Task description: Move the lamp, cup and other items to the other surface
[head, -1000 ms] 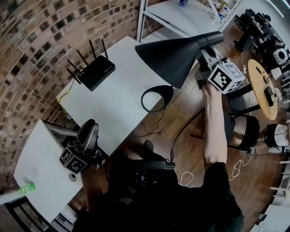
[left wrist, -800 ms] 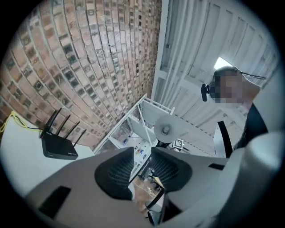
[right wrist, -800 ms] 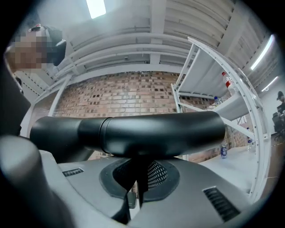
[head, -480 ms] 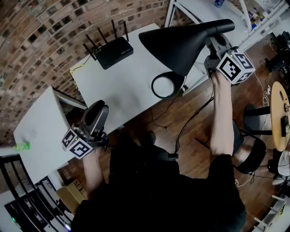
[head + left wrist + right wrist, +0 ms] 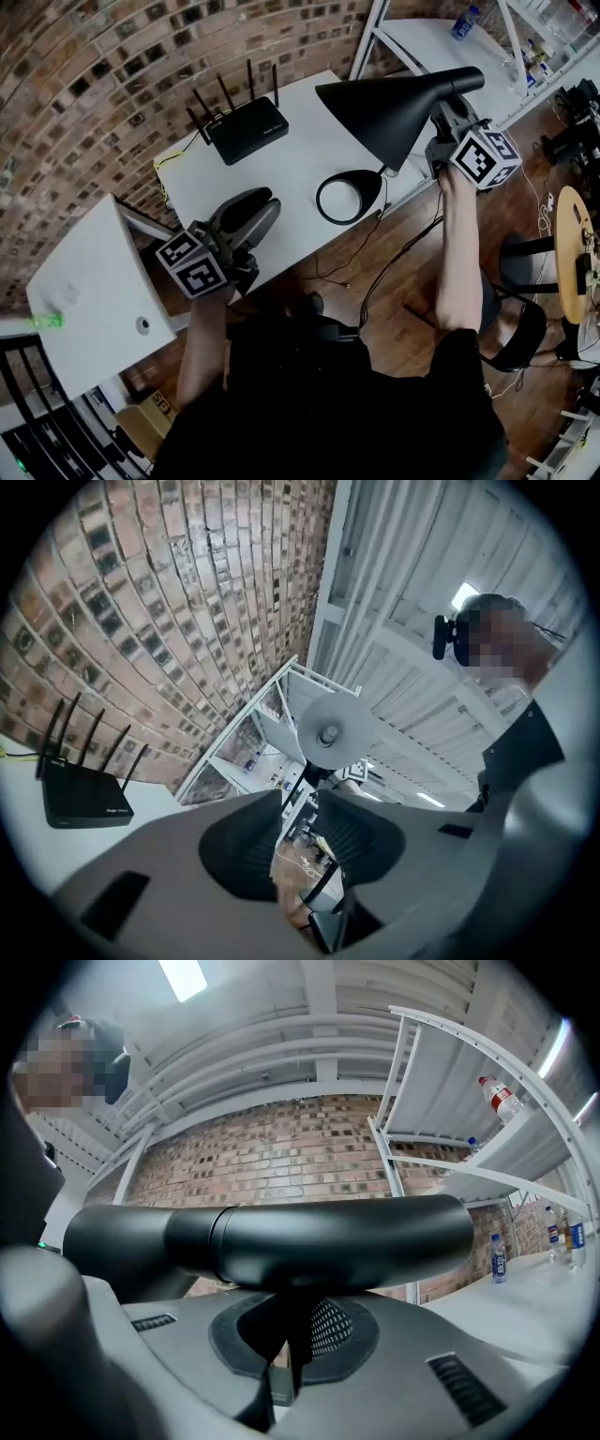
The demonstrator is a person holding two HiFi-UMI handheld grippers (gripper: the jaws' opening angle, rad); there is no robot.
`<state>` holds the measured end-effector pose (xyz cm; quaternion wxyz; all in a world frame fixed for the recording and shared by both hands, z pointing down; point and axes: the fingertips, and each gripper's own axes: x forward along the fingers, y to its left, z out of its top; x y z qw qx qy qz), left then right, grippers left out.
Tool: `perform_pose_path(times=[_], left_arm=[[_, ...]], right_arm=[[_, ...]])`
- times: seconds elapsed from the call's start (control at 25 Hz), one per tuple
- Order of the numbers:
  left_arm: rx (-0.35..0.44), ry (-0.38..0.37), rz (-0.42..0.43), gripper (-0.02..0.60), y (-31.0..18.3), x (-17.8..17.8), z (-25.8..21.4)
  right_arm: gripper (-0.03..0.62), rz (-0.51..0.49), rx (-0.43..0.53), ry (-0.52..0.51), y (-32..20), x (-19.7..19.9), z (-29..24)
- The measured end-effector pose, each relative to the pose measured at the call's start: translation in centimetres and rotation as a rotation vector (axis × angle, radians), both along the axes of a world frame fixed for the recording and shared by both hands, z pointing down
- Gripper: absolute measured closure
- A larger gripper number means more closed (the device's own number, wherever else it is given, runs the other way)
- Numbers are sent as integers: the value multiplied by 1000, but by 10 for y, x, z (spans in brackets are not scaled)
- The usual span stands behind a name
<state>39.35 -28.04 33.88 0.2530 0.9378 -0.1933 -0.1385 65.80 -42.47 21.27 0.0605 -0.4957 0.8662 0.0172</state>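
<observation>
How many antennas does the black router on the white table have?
4. The antennas stand in one row along the back edge of the router, on the side toward the brick wall. None seems hidden.

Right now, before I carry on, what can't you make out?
Cup: in no view.
Green thing on the small table: head view, blurred and too small to name.
Lamp base: head view, steep angle; resting on the long table or lifted, unclear.
Bottles: right gripper view, labels too small to read.
</observation>
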Motion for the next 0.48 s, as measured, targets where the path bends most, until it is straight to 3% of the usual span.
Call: perform_pose_path(times=[0.24,0.48], left_arm=[[5,11,86,430,-39,2,-13],[-24,11,100,430,-61,7,-12]], right_arm=[[583,41,0,17,-22,-10,-4],[583,27,-16,11,-50,-5,7]])
